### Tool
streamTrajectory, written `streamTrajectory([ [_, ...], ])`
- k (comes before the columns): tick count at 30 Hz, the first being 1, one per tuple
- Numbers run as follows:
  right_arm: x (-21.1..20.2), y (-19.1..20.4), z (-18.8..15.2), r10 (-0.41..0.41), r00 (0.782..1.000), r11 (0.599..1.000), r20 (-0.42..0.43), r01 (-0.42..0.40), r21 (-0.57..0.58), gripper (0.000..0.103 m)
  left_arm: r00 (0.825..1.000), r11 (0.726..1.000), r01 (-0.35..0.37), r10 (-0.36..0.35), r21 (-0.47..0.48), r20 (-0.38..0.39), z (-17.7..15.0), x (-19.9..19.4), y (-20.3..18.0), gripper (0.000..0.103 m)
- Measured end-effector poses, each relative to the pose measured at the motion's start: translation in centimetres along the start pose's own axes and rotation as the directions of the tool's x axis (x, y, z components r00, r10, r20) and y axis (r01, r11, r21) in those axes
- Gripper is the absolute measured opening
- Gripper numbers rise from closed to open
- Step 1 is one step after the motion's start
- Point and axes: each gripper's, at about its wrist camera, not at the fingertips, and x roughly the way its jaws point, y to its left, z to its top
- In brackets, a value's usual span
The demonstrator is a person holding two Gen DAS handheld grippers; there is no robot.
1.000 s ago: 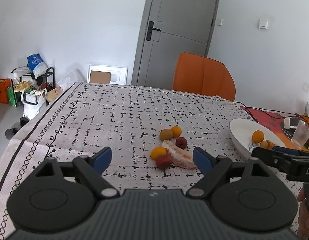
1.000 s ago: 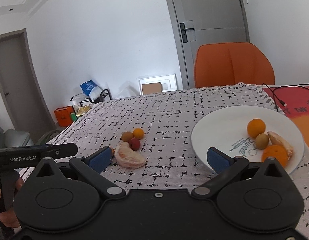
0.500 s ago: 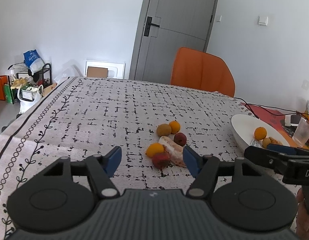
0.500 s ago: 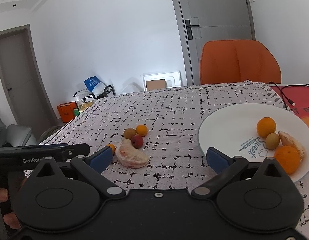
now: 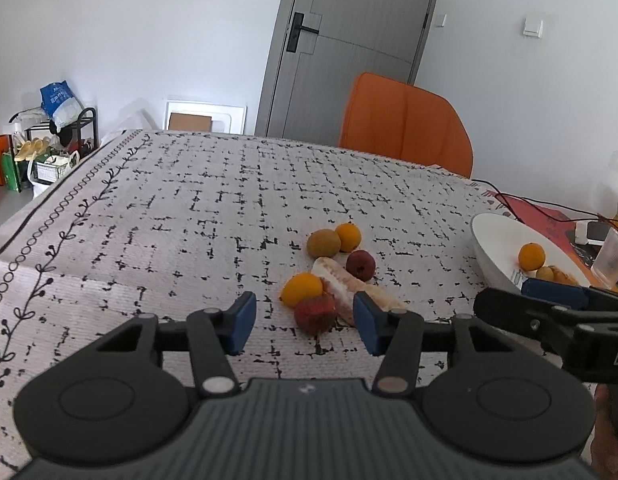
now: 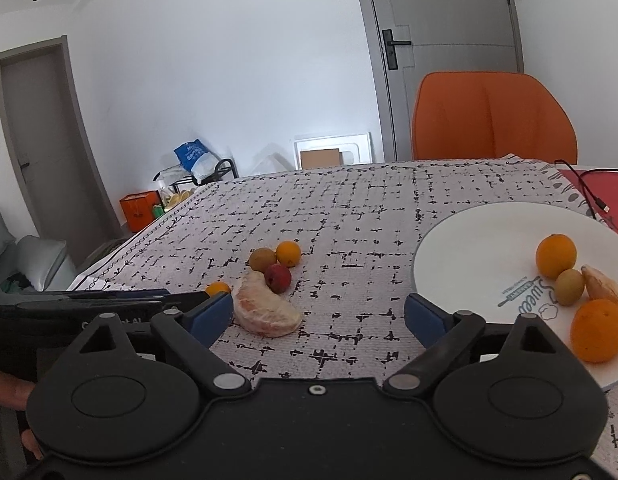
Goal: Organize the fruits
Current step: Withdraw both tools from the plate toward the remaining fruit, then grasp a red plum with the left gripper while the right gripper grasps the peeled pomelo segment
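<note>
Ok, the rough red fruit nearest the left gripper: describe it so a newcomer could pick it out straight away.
Start at the white plate on the patterned tablecloth, then look to the loose cluster of fruit beside it. The rough red fruit lies at the cluster's near edge, beside an orange and the peeled segment. Its bumpy skin sets it apart from the smooth dark-red fruit further back.

six loose fruits are bunched on the tablecloth: two oranges, a kiwi, a red plum, a bumpy lychee and a peeled pomelo wedge. four more are piled on the white plate.
</note>
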Motion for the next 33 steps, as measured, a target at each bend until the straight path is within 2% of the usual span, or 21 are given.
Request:
streamTrajectory([
  [5,0.5,0.1,0.0,0.003,1.000,1.000,-0.012,-0.003,-0.004,0.092,1.000,1.000,0.006,-0.006,-0.003,-0.014,-0.1,0.9,0.0,0.049],
  [6,0.6,0.1,0.0,0.004,1.000,1.000,-0.014,-0.004,-0.005,0.092,1.000,1.000,0.007,-0.007,-0.002,-0.016,-0.1,1.0,-0.1,0.046],
  [7,0.7,0.1,0.1,0.004,1.000,1.000,-0.016,-0.004,-0.005,0.092,1.000,1.000,0.011,-0.011,-0.001,-0.020,-0.1,1.2,0.0,0.037],
  [8,0.9,0.2,0.1,0.005,1.000,1.000,-0.019,-0.006,-0.007,0.092,1.000,1.000,0.016,-0.016,-0.004,-0.026,-0.2,1.4,0.0,0.022],
  [17,2.4,1.4,0.3,0.032,0.999,0.999,-0.041,-0.034,-0.033,0.092,1.000,1.000,0.000,0.000,-0.027,-0.016,0.0,0.7,1.9,0.022],
  [19,2.8,1.9,0.4,0.041,0.998,0.998,-0.047,-0.043,-0.040,0.090,1.000,0.999,-0.007,0.006,-0.037,-0.015,0.1,0.6,2.4,0.022],
  [24,3.5,3.1,0.6,0.069,0.996,0.996,-0.056,-0.073,-0.061,0.077,1.000,0.998,-0.025,0.024,-0.056,-0.008,0.3,0.2,3.7,0.022],
  [33,5.7,4.6,0.8,0.069,0.993,0.990,-0.099,-0.080,-0.112,0.077,0.999,0.995,-0.053,0.054,-0.083,0.008,0.4,-0.9,5.7,0.022],
])
